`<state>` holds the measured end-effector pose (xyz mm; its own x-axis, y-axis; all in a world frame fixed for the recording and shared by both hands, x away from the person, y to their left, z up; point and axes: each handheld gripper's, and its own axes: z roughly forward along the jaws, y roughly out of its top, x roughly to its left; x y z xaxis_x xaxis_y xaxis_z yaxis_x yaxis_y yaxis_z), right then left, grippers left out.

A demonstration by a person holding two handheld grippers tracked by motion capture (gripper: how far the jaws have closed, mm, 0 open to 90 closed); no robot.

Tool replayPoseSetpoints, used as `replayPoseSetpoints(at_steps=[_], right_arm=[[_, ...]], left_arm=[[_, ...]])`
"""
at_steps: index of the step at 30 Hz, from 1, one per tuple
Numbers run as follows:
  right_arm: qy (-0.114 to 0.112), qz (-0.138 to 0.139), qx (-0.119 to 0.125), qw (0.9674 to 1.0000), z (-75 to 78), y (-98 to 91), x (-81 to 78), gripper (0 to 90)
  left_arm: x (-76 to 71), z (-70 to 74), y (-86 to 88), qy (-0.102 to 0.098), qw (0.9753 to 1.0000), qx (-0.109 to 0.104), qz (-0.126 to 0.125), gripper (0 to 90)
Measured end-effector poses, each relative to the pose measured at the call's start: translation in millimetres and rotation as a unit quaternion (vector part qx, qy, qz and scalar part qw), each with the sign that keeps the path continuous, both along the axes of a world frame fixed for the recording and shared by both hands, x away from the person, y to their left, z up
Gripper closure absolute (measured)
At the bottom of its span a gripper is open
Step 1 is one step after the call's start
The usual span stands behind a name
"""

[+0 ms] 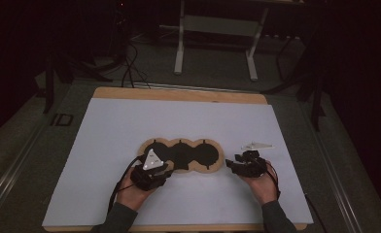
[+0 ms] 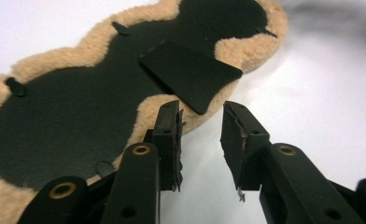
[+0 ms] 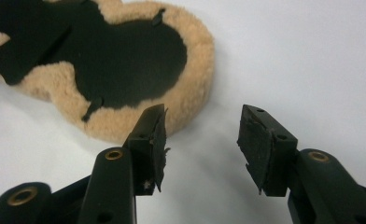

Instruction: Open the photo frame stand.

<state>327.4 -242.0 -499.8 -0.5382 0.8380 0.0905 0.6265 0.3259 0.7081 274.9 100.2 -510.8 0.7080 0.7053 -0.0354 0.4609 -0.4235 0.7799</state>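
Forearms enter from bottom of high view, palms under both grippers. L gripper (image 1: 165, 167) at near edge of fleece pad (image 1: 216, 164), by its left lobe; R gripper (image 1: 233, 164) just off pad's right end, on white tabletop (image 1: 106, 145). L gripper view: fingers (image 2: 169, 133) parted, nothing between, black flap (image 2: 190, 74) just ahead. R gripper view: fingers (image 3: 148, 140) apart, empty, pad (image 3: 190, 70) ahead-left.

Both forearms come in from the near edge. The left claw (image 1: 165, 167) sits left of centre, tilted down and rightward, its jaws apart with nothing between them. The right claw (image 1: 231, 164) sits to the right, pointing left, jaws wider apart and empty.
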Motion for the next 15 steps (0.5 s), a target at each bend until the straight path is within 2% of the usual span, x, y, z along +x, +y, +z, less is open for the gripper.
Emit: replayPoseSetpoints(at_steps=[3, 6, 9, 13, 15], right_arm=[[0.002, 0.003, -0.005, 1.0, -1.5, -0.1, -2.5, 50.8], [-0.004, 0.002, 0.0, 1.0, -4.0, -1.8, -7.9, 49.4], [-0.01, 0.0, 0.012, 0.9999, -7.1, -2.3, -11.7, 49.2], [-0.027, 0.006, -0.001, 0.9996, -8.9, 1.2, -14.7, 48.8], [-0.034, 0.004, -0.003, 0.9994, -9.9, 2.4, -15.1, 48.9]], left_arm=[[-0.2, -1.9, -2.2, 0.001, 1.0, 0.002, -0.005, 71.5], [1.1, -7.0, -6.4, 0.013, 0.9997, 0.005, -0.017, 73.7], [2.3, -9.5, -8.1, 0.018, 0.9996, 0.008, -0.019, 77.4], [3.6, -16.1, -12.2, 0.017, 0.9994, 0.026, -0.018, 88.0], [4.6, -18.2, -12.7, 0.023, 0.9994, 0.023, -0.014, 89.6]])
